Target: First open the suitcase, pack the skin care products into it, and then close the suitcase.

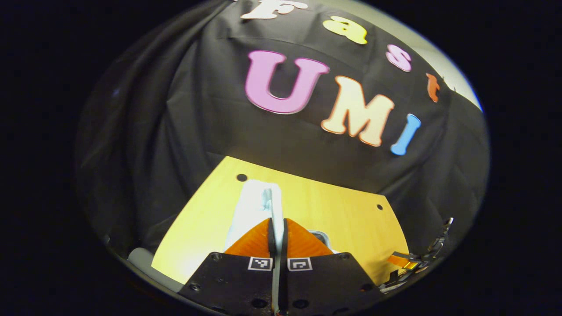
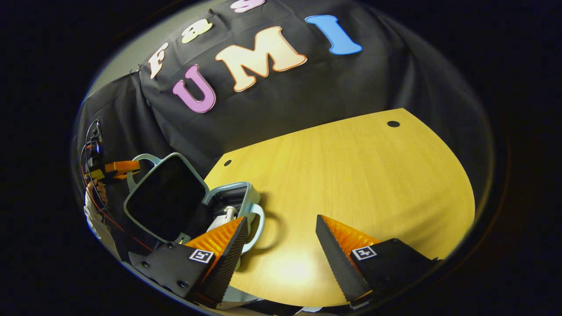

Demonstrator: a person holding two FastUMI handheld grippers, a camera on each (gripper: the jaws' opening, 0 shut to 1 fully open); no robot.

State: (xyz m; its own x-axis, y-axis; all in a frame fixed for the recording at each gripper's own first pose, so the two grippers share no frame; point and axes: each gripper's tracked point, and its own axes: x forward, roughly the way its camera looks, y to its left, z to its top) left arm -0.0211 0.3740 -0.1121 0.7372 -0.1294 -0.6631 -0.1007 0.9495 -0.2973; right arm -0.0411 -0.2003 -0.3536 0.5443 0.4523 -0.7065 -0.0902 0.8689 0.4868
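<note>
The pale blue suitcase stands open at the table's left in the right gripper view, its lid (image 2: 167, 197) raised and showing a dark lining. A white skin care bottle (image 2: 228, 213) lies in the base (image 2: 246, 193). My left gripper (image 1: 277, 221) is shut on the lid's thin pale edge (image 1: 254, 202), which I see edge-on. That same gripper (image 2: 120, 166) appears at the lid's top corner by its loop handle in the right gripper view. My right gripper (image 2: 281, 219) is open above the table, just right of the base, with nothing between its fingers.
The yellow wooden table (image 2: 351, 175) stretches to the right of the suitcase, with small dark holes near its far corners. Black cloth walls close the back. The base's loop handle (image 2: 261, 228) sticks out toward my right gripper. The right gripper (image 1: 408, 261) shows low at the right of the left gripper view.
</note>
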